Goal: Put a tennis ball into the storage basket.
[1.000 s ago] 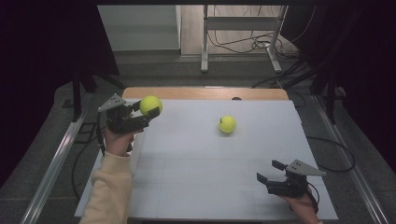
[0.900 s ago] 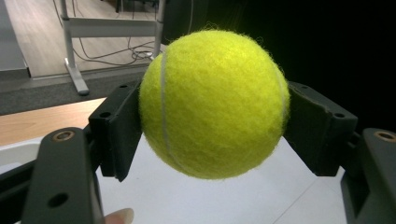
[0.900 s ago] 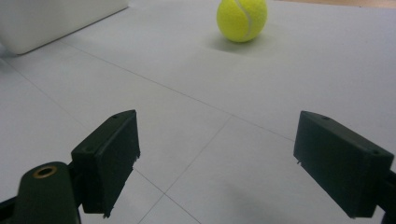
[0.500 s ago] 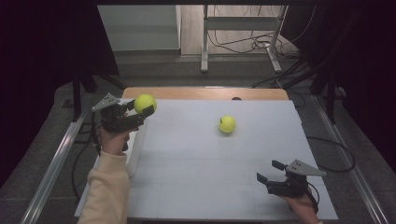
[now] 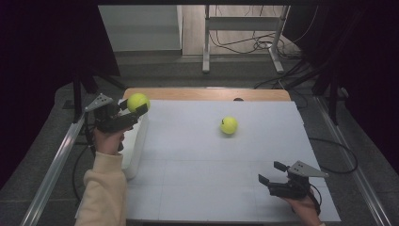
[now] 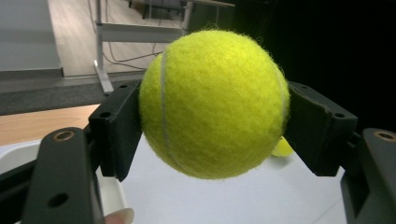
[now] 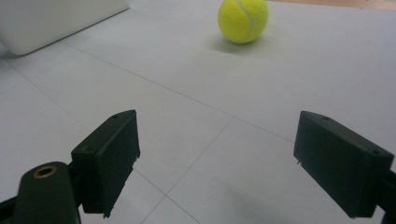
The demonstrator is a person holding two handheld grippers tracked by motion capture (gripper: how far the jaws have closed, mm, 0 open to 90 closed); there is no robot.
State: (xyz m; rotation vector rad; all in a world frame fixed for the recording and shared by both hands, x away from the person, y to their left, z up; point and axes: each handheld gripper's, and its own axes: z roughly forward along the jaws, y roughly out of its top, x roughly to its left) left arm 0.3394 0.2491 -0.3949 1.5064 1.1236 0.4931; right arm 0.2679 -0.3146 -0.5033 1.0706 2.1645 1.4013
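Yellow felt fills the left gripper (image 5: 134,112), whose jaws clamp one tennis ball (image 6: 214,103) above the white bin (image 5: 134,146) at the table's (image 5: 211,188) left edge. A second ball (image 5: 228,125) lies mid-table, well apart. Right gripper (image 5: 272,173) rests wide open, empty.

Mounted high above the near edge of the table (image 5: 207,188), looking forward and down, far enough back to take in both grippers and the floor beyond. Riding on the left gripper (image 6: 212,105), facing along its two jaws, very close to the tennis ball (image 6: 212,105) clamped between them, with a second ball (image 6: 282,148) peeking out just past the right jaw. Riding low on the right gripper (image 7: 217,158), facing level across the white surface (image 7: 280,93) ahead of its spread jaws. Shared by all three: that second ball (image 5: 228,125) (image 7: 243,20) resting well ahead of the jaws.
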